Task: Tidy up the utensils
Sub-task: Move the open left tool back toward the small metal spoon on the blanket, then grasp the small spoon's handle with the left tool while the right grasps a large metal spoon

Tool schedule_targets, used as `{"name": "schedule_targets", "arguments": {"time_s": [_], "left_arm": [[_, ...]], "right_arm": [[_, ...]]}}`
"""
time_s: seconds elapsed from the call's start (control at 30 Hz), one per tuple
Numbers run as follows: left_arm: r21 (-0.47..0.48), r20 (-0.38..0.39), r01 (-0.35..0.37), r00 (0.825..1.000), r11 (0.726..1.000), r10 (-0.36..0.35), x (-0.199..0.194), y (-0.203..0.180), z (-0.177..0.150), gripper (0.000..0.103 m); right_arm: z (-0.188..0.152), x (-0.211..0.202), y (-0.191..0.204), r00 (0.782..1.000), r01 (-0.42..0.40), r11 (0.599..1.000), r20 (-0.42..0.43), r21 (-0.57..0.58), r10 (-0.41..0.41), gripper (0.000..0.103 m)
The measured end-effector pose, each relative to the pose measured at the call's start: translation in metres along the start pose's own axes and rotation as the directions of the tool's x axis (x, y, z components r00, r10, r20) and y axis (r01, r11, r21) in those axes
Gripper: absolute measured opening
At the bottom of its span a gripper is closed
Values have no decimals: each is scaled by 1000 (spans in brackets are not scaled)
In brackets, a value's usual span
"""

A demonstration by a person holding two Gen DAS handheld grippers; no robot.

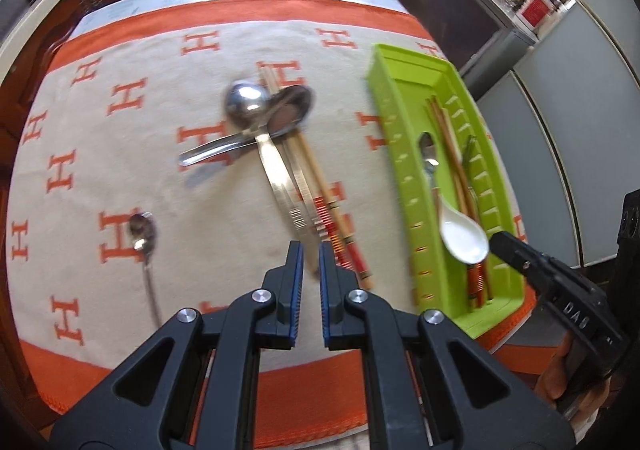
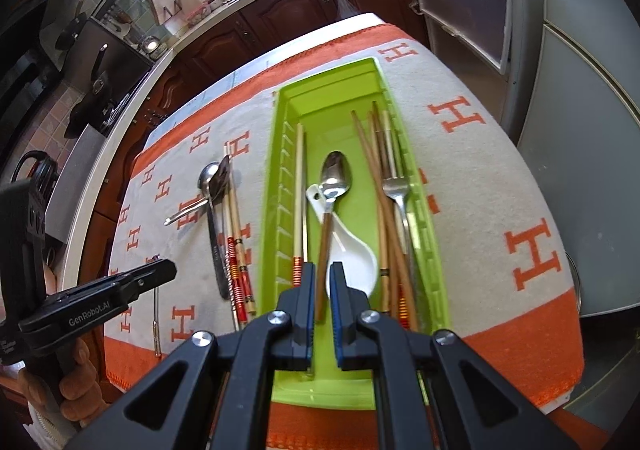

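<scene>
A green utensil tray (image 2: 271, 209) (image 1: 400, 177) lies on the cloth and holds a white ceramic spoon (image 2: 356, 254) (image 1: 466, 240), a wood-handled steel spoon (image 2: 336, 177), a fork (image 2: 394, 185) and several chopsticks (image 2: 380, 169). My right gripper (image 2: 323, 274) (image 1: 502, 244) hovers shut over the tray's near end; the spoon's handle lies below it, not gripped. My left gripper (image 1: 310, 254) (image 2: 170, 270) is shut and empty above the cloth. Ahead of it lies a heap of two steel spoons (image 1: 246, 101) and red-ended chopsticks (image 1: 344, 242). A small spoon (image 1: 142, 230) lies alone to its left.
A beige cloth with orange H marks (image 1: 120, 169) covers the table, whose edge is close on the tray's right. Beyond stand dark wood cabinets (image 2: 280, 9), a cluttered counter (image 2: 180, 1) and a grey fridge (image 2: 580, 169). A hand (image 2: 76, 390) holds the left gripper.
</scene>
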State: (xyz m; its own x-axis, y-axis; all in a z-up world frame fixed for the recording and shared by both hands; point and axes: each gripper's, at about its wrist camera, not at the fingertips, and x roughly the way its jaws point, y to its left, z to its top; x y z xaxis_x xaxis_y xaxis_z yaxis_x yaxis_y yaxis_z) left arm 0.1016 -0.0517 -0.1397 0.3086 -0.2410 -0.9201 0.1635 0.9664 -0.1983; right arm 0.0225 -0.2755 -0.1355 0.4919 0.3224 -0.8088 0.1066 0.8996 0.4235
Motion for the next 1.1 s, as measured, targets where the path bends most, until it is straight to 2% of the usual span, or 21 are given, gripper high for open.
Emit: {"name": "schedule_targets", "arguments": {"time_s": [0.1,0.17,0.23,0.27,0.43,0.53,0.67,0.77,0.83,0.9,0.97,1.1], "left_arm": [[-57,5,-33,999,998,33,-5,36,-8,7],[-105,13,-50,999,993,51,-6,64,-15,19],[-161,19,-65,997,985,69,-5,90,-22,41],[-188,25,-71,997,980,77,-5,101,-27,43],[-262,3,-37,999,964,39,4,138,-41,43],[-256,-3,-23,1000,966,22,12,139,-47,43],[-226,16,-37,999,974,41,15,132,-48,43],[-199,19,-95,995,975,100,17,121,-45,36],[-111,7,-194,981,975,195,21,105,-45,32],[-48,15,-256,966,965,257,24,93,-48,32],[-23,28,-268,963,963,269,24,86,-50,23],[-15,27,-262,965,965,262,24,81,-48,13]], "right_arm": [[-2,3,13,1000,-23,999,-9,-29,22,7],[-5,6,23,999,-36,998,-19,-50,35,7],[-7,10,33,998,-51,996,-29,-72,49,7],[-8,12,39,998,-55,995,-34,-86,52,7],[-13,21,65,996,-79,986,-63,-149,70,7],[-17,26,76,994,-88,980,-79,-176,75,7],[-18,31,83,993,-91,977,-92,-192,75,7],[-18,34,84,993,-90,977,-97,-193,72,7],[-19,35,84,992,-88,977,-101,-193,70,7],[-19,36,84,992,-91,977,-106,-191,72,7],[-19,38,84,991,-93,977,-111,-193,73,7],[-20,44,88,990,-96,974,-126,-207,71,7]]}}
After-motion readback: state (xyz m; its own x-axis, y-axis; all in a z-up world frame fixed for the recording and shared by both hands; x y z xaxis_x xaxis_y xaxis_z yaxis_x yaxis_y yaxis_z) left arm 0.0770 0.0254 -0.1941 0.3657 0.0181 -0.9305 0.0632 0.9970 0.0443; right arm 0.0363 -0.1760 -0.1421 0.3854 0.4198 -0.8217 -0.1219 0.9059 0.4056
